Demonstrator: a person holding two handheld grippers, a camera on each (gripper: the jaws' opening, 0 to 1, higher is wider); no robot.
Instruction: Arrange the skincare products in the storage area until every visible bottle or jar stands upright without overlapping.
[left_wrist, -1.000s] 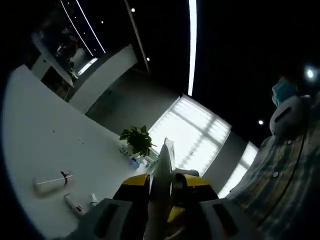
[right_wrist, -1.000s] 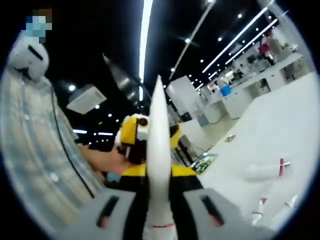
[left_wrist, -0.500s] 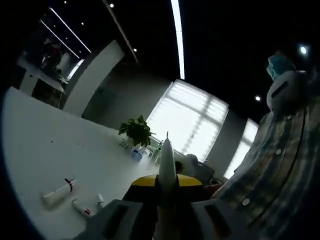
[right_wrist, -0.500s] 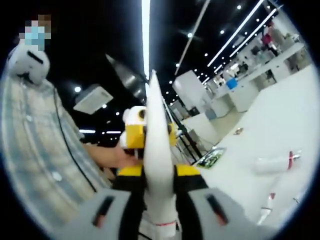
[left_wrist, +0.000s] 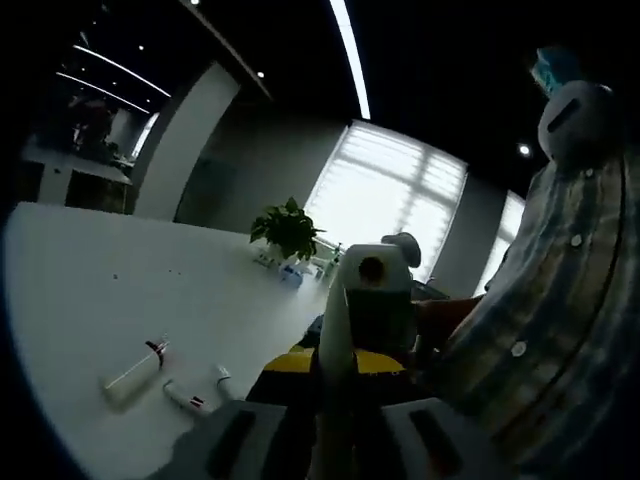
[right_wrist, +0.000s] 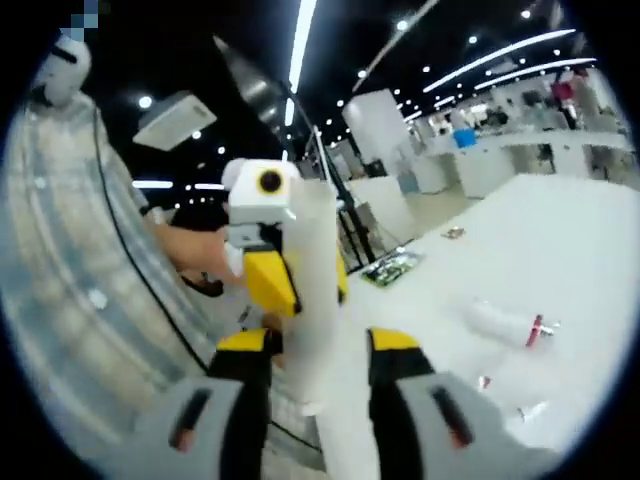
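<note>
While raised above the table (left_wrist: 90, 290), both grippers' fingers clamp one white tube (right_wrist: 318, 300)

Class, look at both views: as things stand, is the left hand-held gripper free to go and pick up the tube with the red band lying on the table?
Probably not: the left hand-held gripper looks shut on a white tube, so it must release that before taking the lying tube.

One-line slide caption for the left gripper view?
Left gripper holds a white tube above a white table where three products lie flat.
</note>
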